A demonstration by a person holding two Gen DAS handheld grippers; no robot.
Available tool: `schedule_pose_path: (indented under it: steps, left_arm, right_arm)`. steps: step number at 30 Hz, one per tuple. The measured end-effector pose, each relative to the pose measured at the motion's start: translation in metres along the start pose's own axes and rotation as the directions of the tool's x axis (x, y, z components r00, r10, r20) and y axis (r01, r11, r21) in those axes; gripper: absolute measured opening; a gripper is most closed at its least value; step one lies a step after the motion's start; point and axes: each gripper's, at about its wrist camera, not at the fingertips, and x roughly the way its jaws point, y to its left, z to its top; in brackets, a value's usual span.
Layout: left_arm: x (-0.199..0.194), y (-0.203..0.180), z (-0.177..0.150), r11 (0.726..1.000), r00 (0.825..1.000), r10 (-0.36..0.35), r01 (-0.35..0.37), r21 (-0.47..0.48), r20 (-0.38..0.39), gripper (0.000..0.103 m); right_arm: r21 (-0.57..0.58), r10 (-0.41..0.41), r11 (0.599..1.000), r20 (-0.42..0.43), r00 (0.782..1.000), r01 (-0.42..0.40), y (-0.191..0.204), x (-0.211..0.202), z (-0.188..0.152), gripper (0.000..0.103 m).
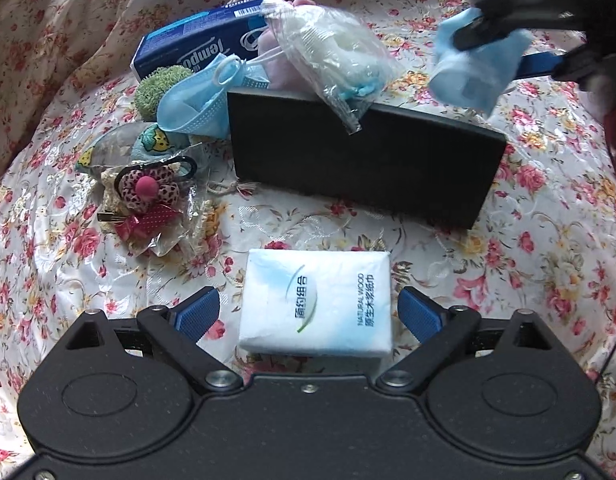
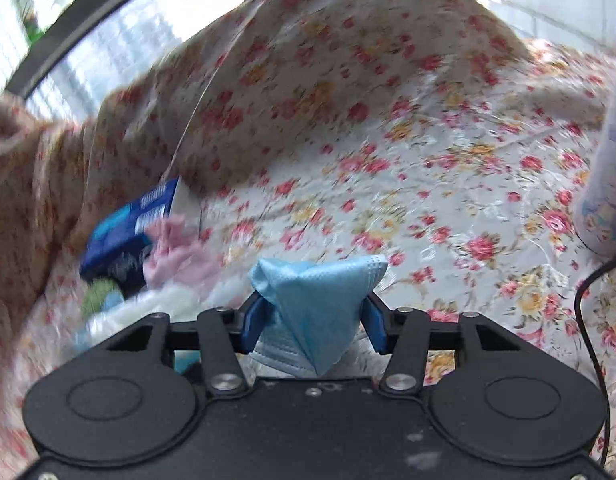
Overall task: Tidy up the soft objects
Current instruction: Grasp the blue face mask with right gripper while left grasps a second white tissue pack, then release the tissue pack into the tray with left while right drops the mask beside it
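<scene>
The left gripper (image 1: 308,312) hangs low over the floral cloth (image 1: 508,248), its jaws spread wide on either side of a white tissue pack (image 1: 316,304) that lies flat between them, touching neither blue pad. Beyond the pack sits a black box (image 1: 368,160), with a clear plastic bag (image 1: 332,56) draped over its far rim. To its left lie another blue face mask (image 1: 199,96), a green scrubber (image 1: 155,88), a dark blue tissue box (image 1: 195,36) and a leopard-print flower clip (image 1: 145,196). The right gripper (image 2: 314,320) is raised above the cloth, its jaws pinching a crumpled blue face mask (image 2: 316,300).
</scene>
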Motion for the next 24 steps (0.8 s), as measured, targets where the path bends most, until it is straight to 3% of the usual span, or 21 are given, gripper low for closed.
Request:
schedule_pose_path:
  steps: [3, 8, 15, 24]
  left_arm:
    - [0.005, 0.002, 0.002, 1.000, 1.000, -0.006, 0.006, -0.010, 0.003, 0.092]
    - [0.009, 0.001, 0.004, 0.999, 0.999, -0.045, 0.045, -0.015, 0.014, 0.070]
    - [0.003, 0.006, 0.007, 0.998, 0.998, -0.044, 0.046, -0.053, 0.040, 0.069]
    - [-0.044, 0.034, 0.005, 0.989, 0.995, -0.036, 0.049, -0.136, 0.097, 0.069]
  right_arm:
    - [0.100, 0.047, 0.994, 0.020, 0.999, -0.048, -0.020, -0.008, 0.007, 0.050]
    - [0.192, 0.058, 0.979, 0.043, 0.997, -0.065, -0.040, -0.013, 0.013, 0.050]
    - [0.181, 0.052, 0.982, 0.050, 0.997, -0.060, -0.036, -0.012, 0.012, 0.050]
    - [0.180, 0.034, 0.983, 0.057, 0.998, -0.044, -0.041, -0.015, 0.011, 0.050]
